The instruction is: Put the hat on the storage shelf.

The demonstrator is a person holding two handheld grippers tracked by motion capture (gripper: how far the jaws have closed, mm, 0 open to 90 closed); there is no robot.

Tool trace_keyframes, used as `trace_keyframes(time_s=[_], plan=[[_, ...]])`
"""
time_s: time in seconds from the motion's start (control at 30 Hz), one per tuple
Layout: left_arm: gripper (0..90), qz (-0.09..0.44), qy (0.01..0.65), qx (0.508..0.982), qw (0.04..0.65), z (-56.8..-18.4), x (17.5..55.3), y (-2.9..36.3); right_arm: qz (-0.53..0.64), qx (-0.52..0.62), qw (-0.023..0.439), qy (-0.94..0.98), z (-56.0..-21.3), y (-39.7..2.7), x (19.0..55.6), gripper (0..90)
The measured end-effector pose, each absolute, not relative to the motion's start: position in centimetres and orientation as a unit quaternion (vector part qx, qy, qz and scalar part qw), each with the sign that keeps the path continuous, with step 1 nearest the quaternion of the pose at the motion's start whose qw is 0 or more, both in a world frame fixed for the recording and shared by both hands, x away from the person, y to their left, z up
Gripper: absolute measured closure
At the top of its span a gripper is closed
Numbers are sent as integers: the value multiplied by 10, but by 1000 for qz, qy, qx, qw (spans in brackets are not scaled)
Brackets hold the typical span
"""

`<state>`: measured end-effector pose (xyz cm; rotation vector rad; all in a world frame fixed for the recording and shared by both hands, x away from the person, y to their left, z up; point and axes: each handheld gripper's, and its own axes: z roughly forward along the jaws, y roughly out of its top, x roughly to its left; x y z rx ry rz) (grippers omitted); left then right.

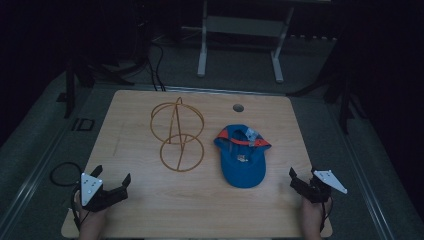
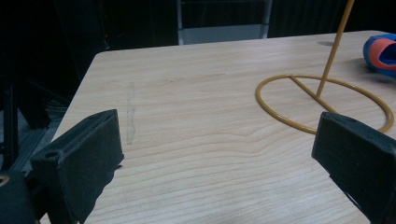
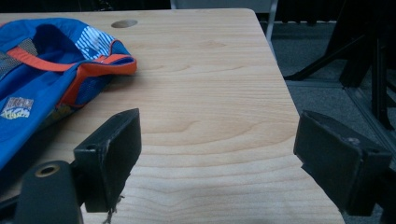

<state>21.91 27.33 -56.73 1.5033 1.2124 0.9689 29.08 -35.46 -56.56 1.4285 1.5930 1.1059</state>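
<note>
A: Where does the blue cap point(image 1: 242, 157) sit?

B: On the wooden desk point(image 1: 150, 200), right of centre, lying with its inside turned up. It has orange trim along the edge and a small patch on the blue fabric. In the right gripper view the cap point(image 3: 42, 79) lies off to the left of the jaws, apart from them.

A: And the yellow wire thing?

B: A yellow wire stand point(image 1: 177, 134) is just left of the cap, near the middle of the desk. It has a round ring flat on the wood and a rod rising from it to more hoops above. The left gripper view shows the base ring and rod of the stand point(image 2: 322, 93), with the cap's edge point(image 2: 380, 53) beyond it at the right.

A: The grippers?

B: The left gripper point(image 1: 111, 179) is at the near left corner of the desk, held in a hand point(image 1: 92, 222), jaws spread wide with nothing between them. The right gripper point(image 1: 302, 179) is at the near right edge, also released and empty; in its own view only bare wood lies between the jaws.

A: Anything else?

B: A small round hole point(image 1: 238, 107) in the desk near its far edge, and a white frame point(image 1: 240, 40) on the floor beyond.
</note>
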Motion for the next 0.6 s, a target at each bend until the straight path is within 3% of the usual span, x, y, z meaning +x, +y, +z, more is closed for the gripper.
trace_keyframes(time_s=[0.33, 0.6], plan=[[22, 381, 476, 618, 497, -565, 221, 266, 440, 535, 334, 639, -563, -355, 294, 149], [31, 377, 456, 639, 492, -565, 222, 257, 452, 534, 297, 650, -543, -355, 300, 148]])
